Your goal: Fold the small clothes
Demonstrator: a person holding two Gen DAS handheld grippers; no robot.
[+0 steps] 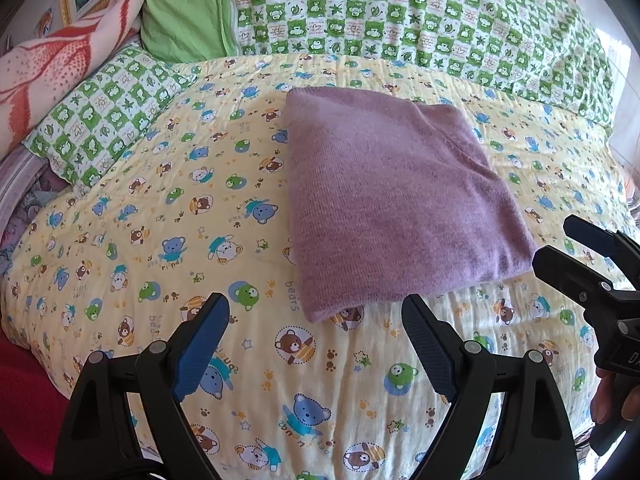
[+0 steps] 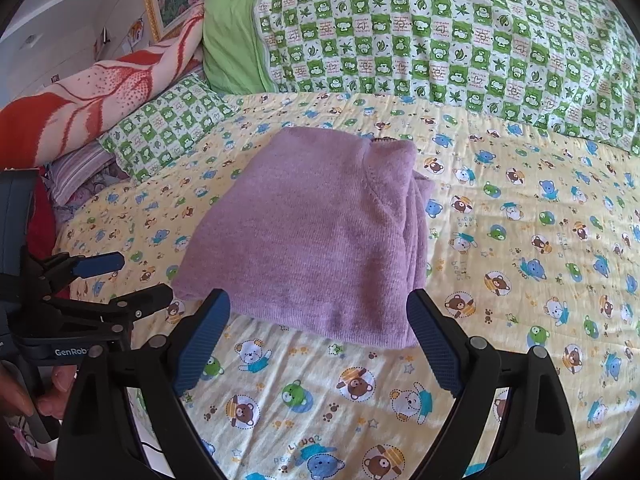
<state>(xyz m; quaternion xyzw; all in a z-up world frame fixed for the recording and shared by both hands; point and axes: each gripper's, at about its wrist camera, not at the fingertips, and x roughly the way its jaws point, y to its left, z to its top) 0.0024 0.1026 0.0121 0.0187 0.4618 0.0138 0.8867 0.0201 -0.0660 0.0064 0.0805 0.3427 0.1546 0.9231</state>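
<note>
lying as a compact folded block, the purple knit garment (image 1: pixel 392 200) is shown near the middle of the yellow bear-print quilt (image 1: pixel 160 240), where a flat, uncluttered stretch of bedding is offered for folding. its layers are stacked with the edges roughly aligned, and a seam and a bunched side fold are visible in the right wrist view (image 2: pixel 320 236), so the folding is judged to be finished or nearly so. the left gripper (image 1: pixel 316 316) is held spread wide and empty just short of the garment's near edge, nothing being touched by its blue pads (image 1: pixel 200 352); this stance is read as a release posture, the cloth being left undisturbed. the right gripper (image 2: pixel 320 312) is likewise splayed with nothing between its fingers, and is poised over the near hem without visible contact. both tools are kept on the near side of the bed, presumably so that the fold is not dragged. the green frog-check blanket (image 1: pixel 400 12) and the matching pillow (image 1: pixel 108 128) are set back along the far and left margins, well apart from the garment, as is the red-and-white floral blanket (image 1: pixel 60 64). fingers of a hand (image 2: pixel 52 392) are seen wrapped around the left tool's handle.
</note>
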